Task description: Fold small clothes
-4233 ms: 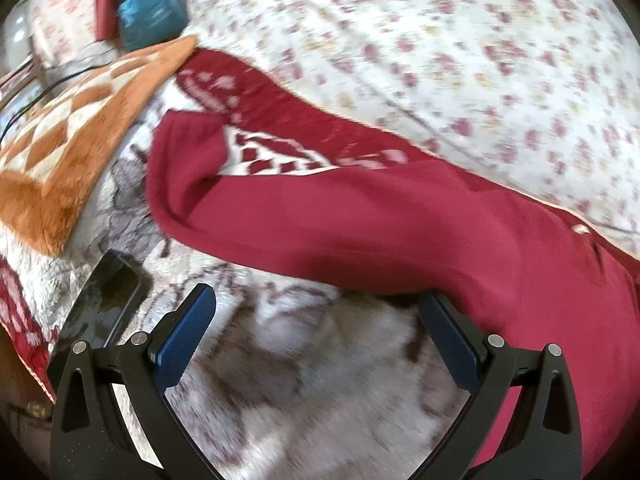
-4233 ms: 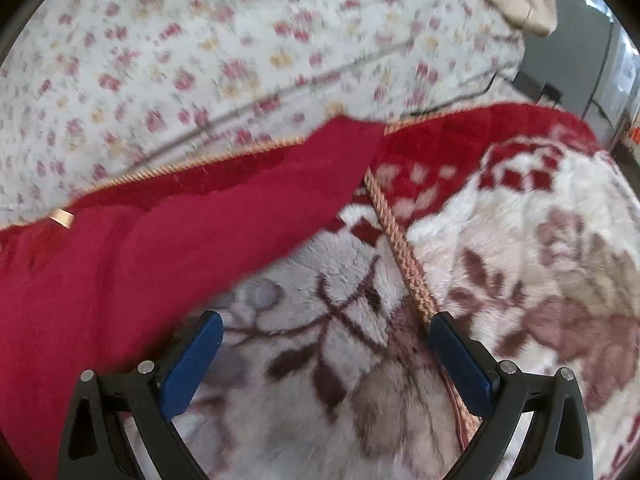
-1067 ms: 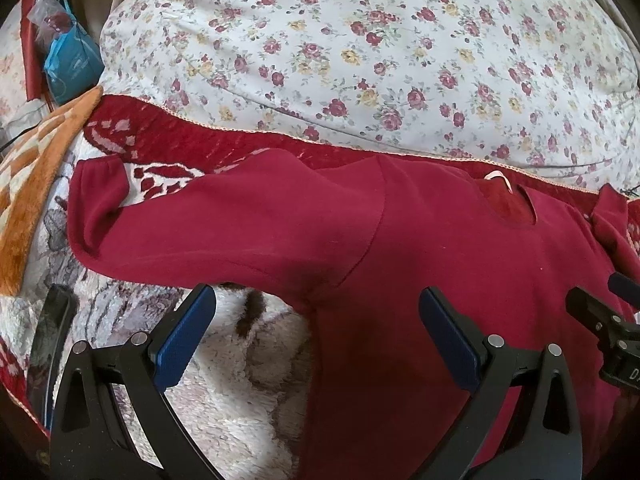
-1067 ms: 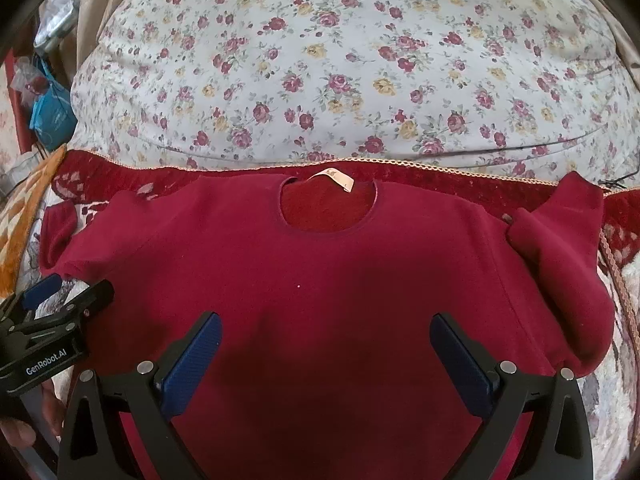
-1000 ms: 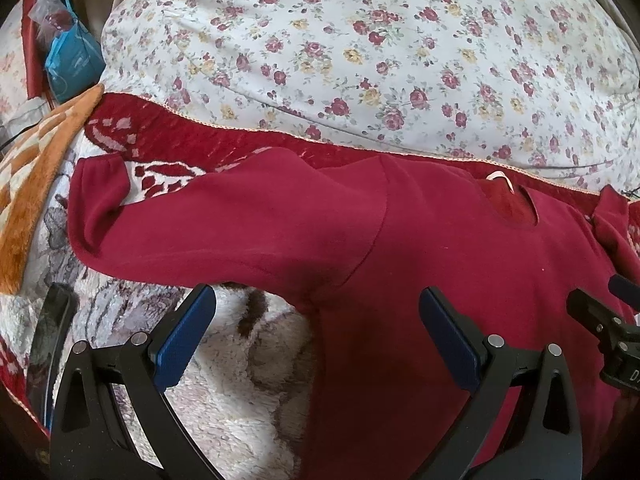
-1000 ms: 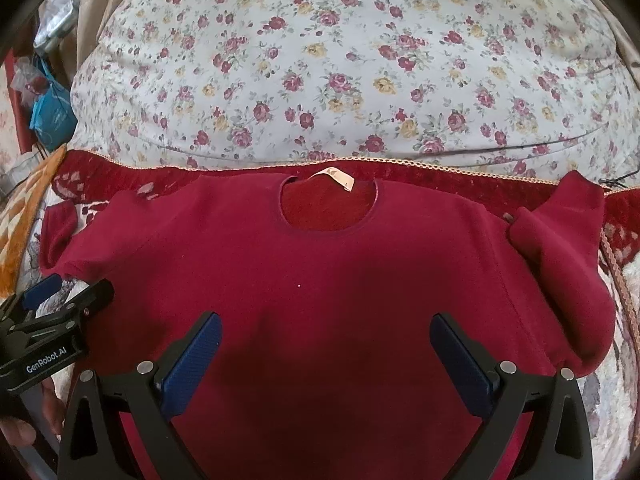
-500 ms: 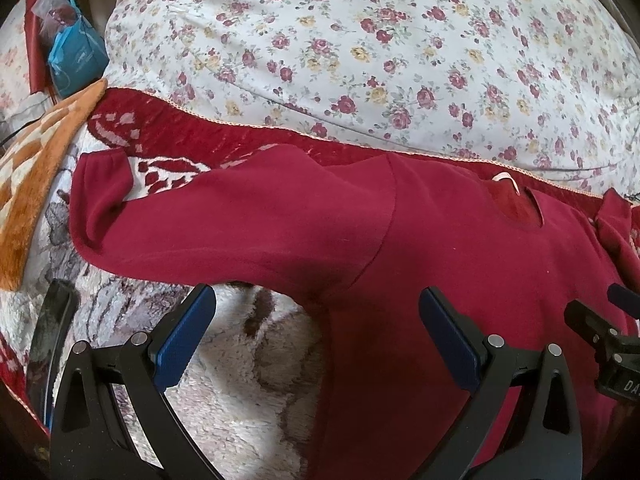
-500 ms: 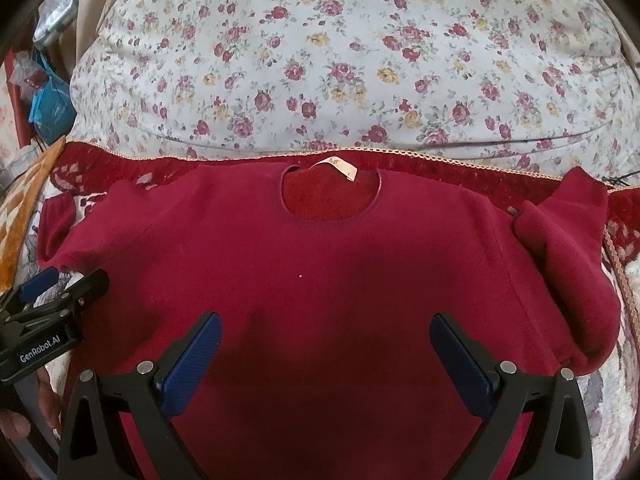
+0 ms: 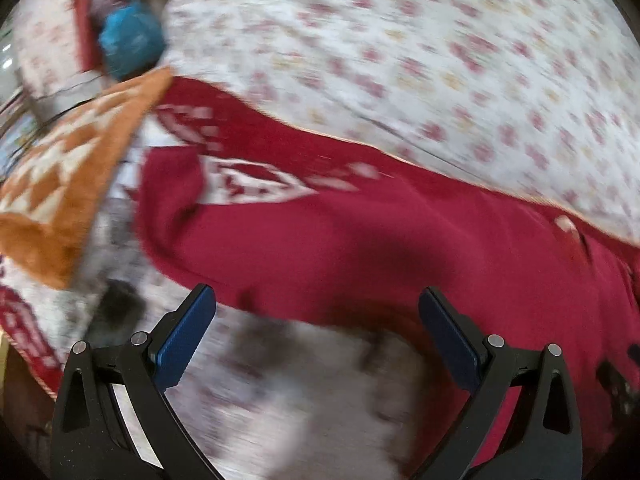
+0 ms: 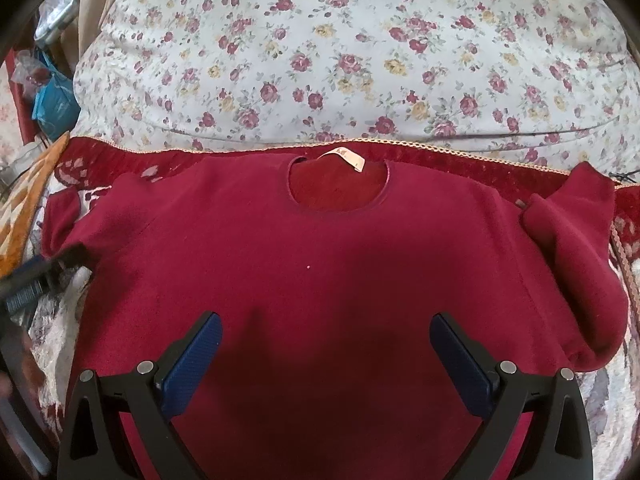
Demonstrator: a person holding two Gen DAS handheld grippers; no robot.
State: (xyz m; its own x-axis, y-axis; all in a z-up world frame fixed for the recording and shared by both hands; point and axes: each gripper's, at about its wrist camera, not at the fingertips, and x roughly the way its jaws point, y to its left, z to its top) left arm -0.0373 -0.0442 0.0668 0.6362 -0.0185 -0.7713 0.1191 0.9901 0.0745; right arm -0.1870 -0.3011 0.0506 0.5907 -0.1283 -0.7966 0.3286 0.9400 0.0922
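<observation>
— The sweater (image 10: pixel 320 264) lay flat on the blanket (image 10: pixel 624 288), neck against its far edge by the flowered pillow (image 10: pixel 360 48). Nothing was folded yet.

— And the sleeves?

— Two: one stretched out, one bunched. One sweater, two tongs. The left gripper (image 9: pixel 316 328) and the right gripper (image 10: pixel 326 348) both gaped, empty.

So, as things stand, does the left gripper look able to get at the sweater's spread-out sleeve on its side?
Probably yes. The left gripper has its jaws wide open and empty, and the sleeve of the red sweater lies flat on the blanket just ahead of it, with nothing on top. The view is motion-blurred, so the gap is uncertain.
</observation>
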